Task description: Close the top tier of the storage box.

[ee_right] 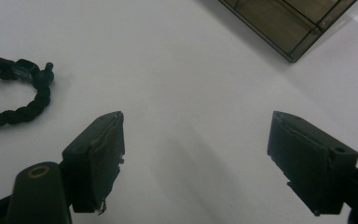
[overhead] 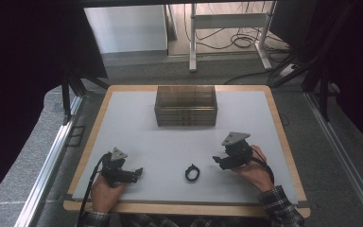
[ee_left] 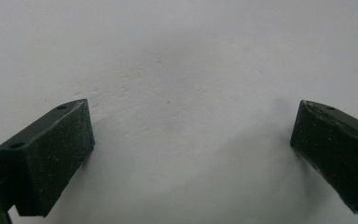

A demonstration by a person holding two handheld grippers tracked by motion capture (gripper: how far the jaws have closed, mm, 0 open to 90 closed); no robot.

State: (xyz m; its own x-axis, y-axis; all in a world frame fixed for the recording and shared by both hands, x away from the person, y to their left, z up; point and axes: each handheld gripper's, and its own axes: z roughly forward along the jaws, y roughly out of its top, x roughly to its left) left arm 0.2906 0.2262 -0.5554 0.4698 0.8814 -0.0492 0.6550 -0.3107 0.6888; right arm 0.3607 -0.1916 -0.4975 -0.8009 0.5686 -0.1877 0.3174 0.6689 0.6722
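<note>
A pale grey bench [overhead: 170, 142] with a light wooden rim carries three groups of things. Near its middle, toward the 6 o'clock edge, lies a small black braided bracelet [overhead: 192, 172], a looped cord of knotted beads with a clasp end, flat on the bare surface and touching nothing else. At 12 o'clock from it, well apart, stands a smoky translucent plastic organiser box [overhead: 185, 105] with inner dividers.

The left tongs [overhead: 133, 173] sit at 9 o'clock from the bracelet, held in the person's left hand [overhead: 105, 191], the tips pointing toward the bracelet but clearly apart from it. In the left gripper view the left tongs [ee_left: 191, 140] stand wide apart with nothing but bare bench between the two black jaws; they hold nothing.

The right tongs [overhead: 219, 162] sit at about 2 o'clock from the bracelet, near it but not touching, gripped by the person's right hand [overhead: 255, 171], whose plaid sleeve [overhead: 276, 201] reaches in from the 5 o'clock corner. In the right gripper view the right tongs [ee_right: 196, 140] are spread wide and empty, with only bench surface between them. The bracelet [ee_right: 16, 91] lies at 10 o'clock of that view, outside the left jaw, and a corner of the organiser box [ee_right: 284, 21] shows at 1 o'clock.
</note>
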